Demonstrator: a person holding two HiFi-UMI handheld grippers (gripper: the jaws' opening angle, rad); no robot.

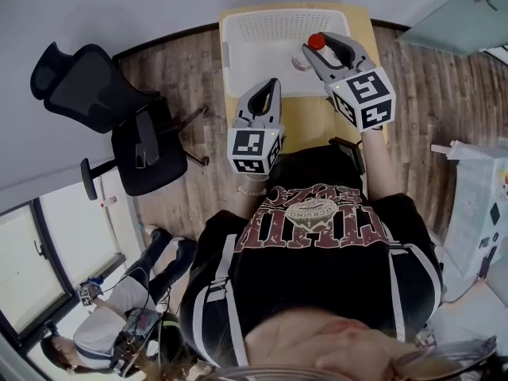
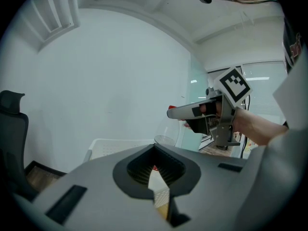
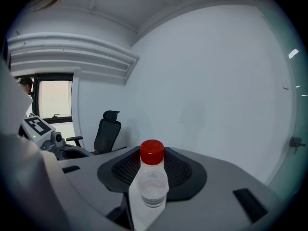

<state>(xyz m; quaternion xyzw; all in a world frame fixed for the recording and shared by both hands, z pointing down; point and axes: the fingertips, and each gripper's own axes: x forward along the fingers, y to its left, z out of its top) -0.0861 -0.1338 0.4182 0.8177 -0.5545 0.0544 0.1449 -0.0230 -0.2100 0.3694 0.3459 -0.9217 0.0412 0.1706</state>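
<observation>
The right hand-held gripper (image 1: pixel 318 48) pinches a small clear plastic bottle (image 3: pixel 153 183) with a red cap (image 3: pixel 152 153) between its jaws, holding it upright above the white perforated tray (image 1: pixel 262 28) on the wooden desk (image 1: pixel 316 127). The left hand-held gripper (image 1: pixel 273 85) hovers over the tray's near edge, jaws pressed nearly together with nothing between them. A black office chair (image 1: pixel 103 101) stands well to the left.

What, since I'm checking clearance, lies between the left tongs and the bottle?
Only bare white tray; the head view shows nothing else between the left tongs and the bottle.
</observation>
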